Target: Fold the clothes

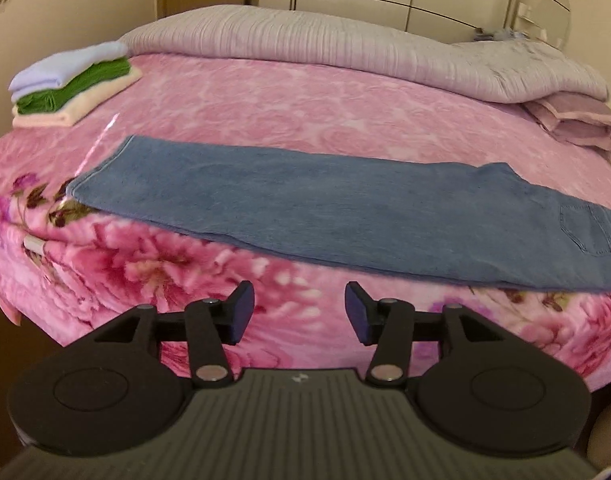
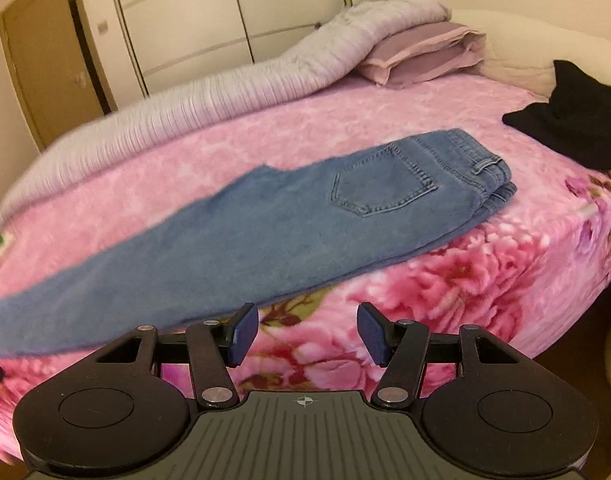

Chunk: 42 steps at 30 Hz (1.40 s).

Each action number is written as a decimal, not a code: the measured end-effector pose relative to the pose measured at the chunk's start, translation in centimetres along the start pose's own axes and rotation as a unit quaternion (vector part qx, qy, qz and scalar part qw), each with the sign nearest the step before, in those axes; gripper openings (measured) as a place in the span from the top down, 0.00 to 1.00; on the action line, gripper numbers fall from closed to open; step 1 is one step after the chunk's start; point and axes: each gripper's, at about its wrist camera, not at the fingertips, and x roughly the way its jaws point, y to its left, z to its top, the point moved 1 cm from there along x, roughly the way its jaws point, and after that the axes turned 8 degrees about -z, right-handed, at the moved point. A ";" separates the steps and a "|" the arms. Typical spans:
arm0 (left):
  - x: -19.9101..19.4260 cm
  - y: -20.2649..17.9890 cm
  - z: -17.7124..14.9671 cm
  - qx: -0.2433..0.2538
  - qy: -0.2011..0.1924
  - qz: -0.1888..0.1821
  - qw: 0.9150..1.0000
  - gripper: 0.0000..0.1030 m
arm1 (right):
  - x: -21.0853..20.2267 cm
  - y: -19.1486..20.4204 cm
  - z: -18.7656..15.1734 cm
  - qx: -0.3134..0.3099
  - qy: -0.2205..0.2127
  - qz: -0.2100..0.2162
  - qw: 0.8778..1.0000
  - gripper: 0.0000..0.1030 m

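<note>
Left wrist view, far left: stack of folded clothes on the pink floral bedspread, lilac piece on top, green in the middle, cream at the bottom, well apart from the jeans. Blue jeans lie flat along the near edge of the bed, folded lengthwise with one leg over the other; hem end to the left, back pocket to the right. Behind them, a lilac ribbed quilt runs along the far side, with a mauve pillow at its right end. Left gripper hovers off the bed edge, short of the jeans, jaws wide apart, nothing between the pads. Right wrist view: jeans run from lower left up to the waistband at right, pocket facing up. Right gripper hovers just short of the jeans' near edge, jaws equally wide, holding nothing. Far right: black garment on the bed, apart from the jeans.
</note>
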 end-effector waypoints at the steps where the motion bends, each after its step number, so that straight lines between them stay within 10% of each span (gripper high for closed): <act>1: -0.3 -0.3 0.0 0.006 -0.002 0.006 1.000 0.54 | -0.3 -0.2 0.3 -0.002 0.000 0.002 1.000 0.43; 42: -4.6 -0.2 -1.8 0.041 -0.030 0.032 0.998 0.47 | -5.5 2.7 -1.4 -0.066 0.022 0.051 0.996 0.43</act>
